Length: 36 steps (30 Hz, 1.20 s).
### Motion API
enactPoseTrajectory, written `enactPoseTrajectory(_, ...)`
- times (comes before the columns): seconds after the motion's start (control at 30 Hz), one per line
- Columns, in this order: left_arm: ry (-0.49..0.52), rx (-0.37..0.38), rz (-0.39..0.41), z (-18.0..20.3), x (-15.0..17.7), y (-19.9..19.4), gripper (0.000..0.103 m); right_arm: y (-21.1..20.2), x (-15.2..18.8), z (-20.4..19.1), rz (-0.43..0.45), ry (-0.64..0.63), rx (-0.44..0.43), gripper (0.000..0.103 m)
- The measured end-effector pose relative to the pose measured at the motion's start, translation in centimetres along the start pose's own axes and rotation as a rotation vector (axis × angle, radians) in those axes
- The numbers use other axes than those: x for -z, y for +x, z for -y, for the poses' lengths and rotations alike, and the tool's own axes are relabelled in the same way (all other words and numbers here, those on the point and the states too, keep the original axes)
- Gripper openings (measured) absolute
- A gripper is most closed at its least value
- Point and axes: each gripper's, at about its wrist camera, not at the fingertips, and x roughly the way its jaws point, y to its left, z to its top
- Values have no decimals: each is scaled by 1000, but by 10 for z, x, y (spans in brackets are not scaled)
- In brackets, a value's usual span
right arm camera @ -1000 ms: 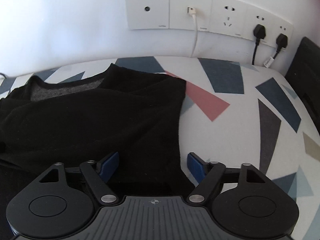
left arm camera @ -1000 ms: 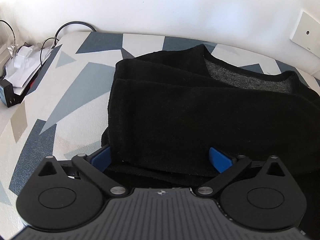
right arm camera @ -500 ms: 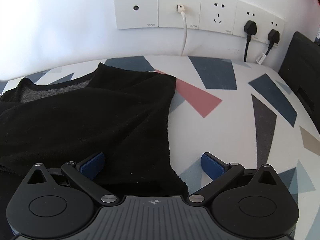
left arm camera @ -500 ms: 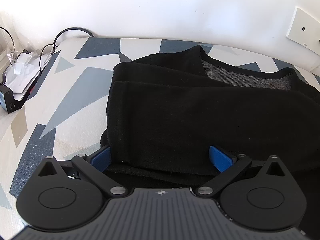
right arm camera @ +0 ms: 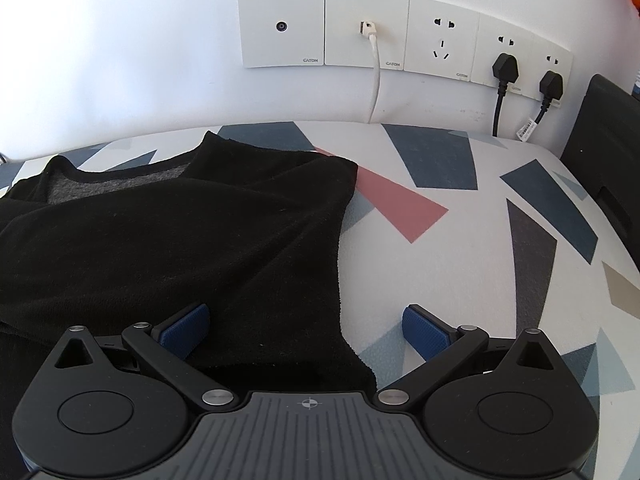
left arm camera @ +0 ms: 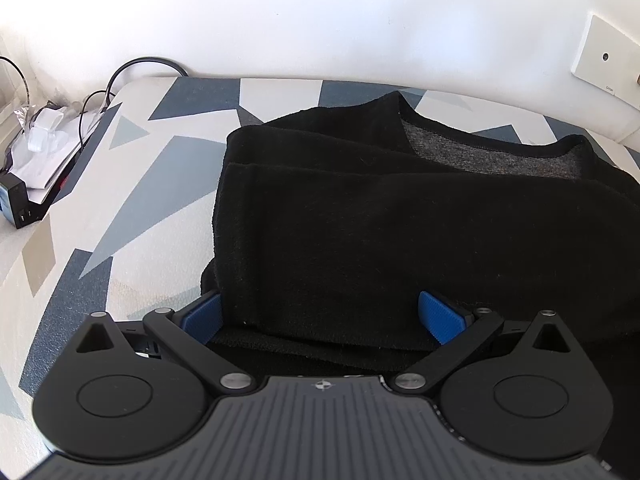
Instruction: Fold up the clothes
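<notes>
Two grippers, left (left arm camera: 320, 316) and right (right arm camera: 306, 330), are hovering with fingers apart over a black sweater (right arm camera: 180, 240) lying on the patterned tabletop (right arm camera: 460, 260).

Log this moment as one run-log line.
task: fold clothes | black top: partly folded on patterned table | left gripper: open over near hem | right gripper: open, jaws just widened, straddling right edge

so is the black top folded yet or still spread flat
Partly folded: the black top shows layered edges overlapping on its left side, neckline still exposed.
</notes>
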Motion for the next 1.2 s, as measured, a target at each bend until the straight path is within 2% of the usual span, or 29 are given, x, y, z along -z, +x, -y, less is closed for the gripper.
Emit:
enactPoseTrajectory(0.1,-4,1,10,-1,2,-1,103,0,0,-1,-3,-1,0,102)
enactPoseTrajectory(0.17,-16,0,51,-1,7,-2,103,1,-2,-1,-16,-2,-1,102)
enactPoseTrajectory(0.3,-10,15,36,-4,4,-4,103,4,-14,-2,-89,19,11,102)
enactPoseTrajectory(0.37,-25,54,2,-12,-2,-11,102,-2,-20,-5,-136,37,24,102)
enactPoseTrajectory(0.4,-41,96,21,-20,-3,-21,102,-5,-23,-7,-158,45,31,102)
enactPoseTrajectory(0.5,-75,205,85,-49,-1,-53,103,-37,-20,-7,-110,67,1,102)
enactPoseTrajectory(0.67,-115,319,115,-111,20,-95,103,-89,7,2,-74,95,30,102)
enactPoseTrajectory(0.83,-157,326,104,-151,51,-128,103,-134,49,27,-72,140,53,102)
enactPoseTrajectory(1.03,-135,271,111,-144,97,-171,103,-172,85,55,-32,256,73,102)
enactPoseTrajectory(1.13,-128,230,119,-138,126,-192,103,-178,95,66,-27,307,46,102)
enactPoseTrajectory(1.2,-134,195,75,-138,145,-193,103,-182,102,71,-31,314,24,102)
